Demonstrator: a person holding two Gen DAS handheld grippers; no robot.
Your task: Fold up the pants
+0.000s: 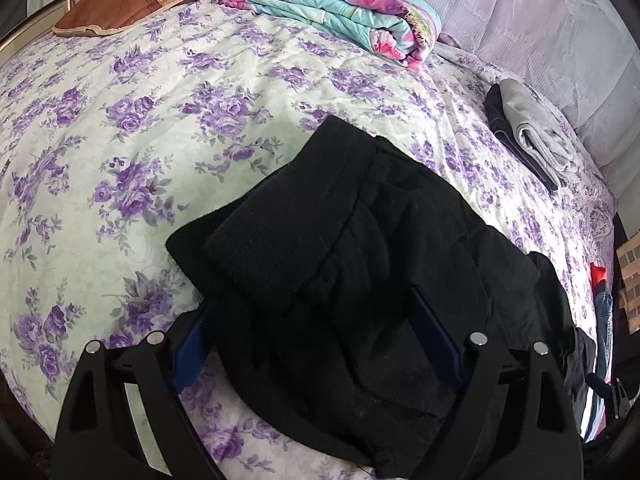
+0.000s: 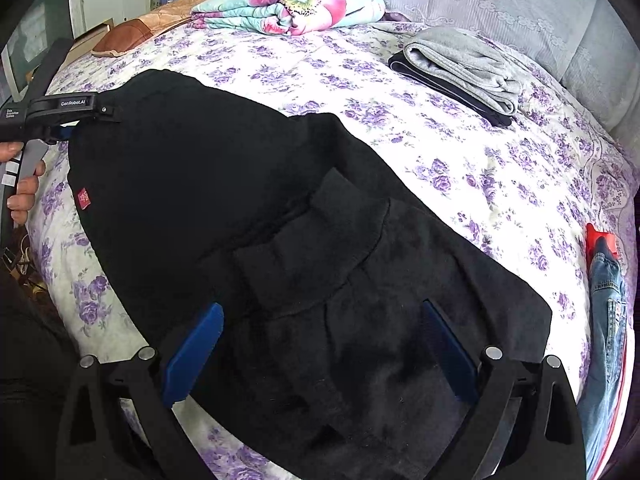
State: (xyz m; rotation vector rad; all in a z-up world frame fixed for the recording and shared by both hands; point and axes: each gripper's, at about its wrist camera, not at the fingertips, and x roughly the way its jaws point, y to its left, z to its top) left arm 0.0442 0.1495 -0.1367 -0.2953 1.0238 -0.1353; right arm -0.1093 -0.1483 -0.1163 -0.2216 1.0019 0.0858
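**Pants under both claws, long axis running left-back to right-front**

Left wrist view: black pants (image 1: 360, 260) lie on the floral bedspread (image 1: 140, 128), directly ahead of and below the left gripper (image 1: 320, 344). Jaws spread wide, blue pads (image 1: 438, 340) straddling the cloth; the left pad is half hidden by a fold, so I cannot tell if either pad presses. No pinch visible. A ribbed cuff end is folded back on top, pointing up-left from the claw. Fabric: thick, matte, fleece-like knit, stitched hem lines showing. Far off: folded floral blanket (image 1: 332, 12), brown pillow (image 1: 120, 4), grey-and-dark folded clothes stack (image 1: 528, 136).

Right wrist view: right gripper (image 2: 320, 352) also spread, blue pads (image 2: 196, 352) either side of the near pants end, cloth lying between, not clamped. Pants (image 2: 224, 184) stretch diagonally from the claw up-left toward the left gripper (image 2: 68, 114), which sits at the far-left edge with a hand (image 2: 24, 184) on its handle. Small red label (image 2: 83, 198) near that edge. Cuffs lie mid-body, already folded over. Jeans (image 2: 608, 304) hang at the right bed edge.

Judgement: each claw is nearest its own end; the next fold likely goes across the long axis.
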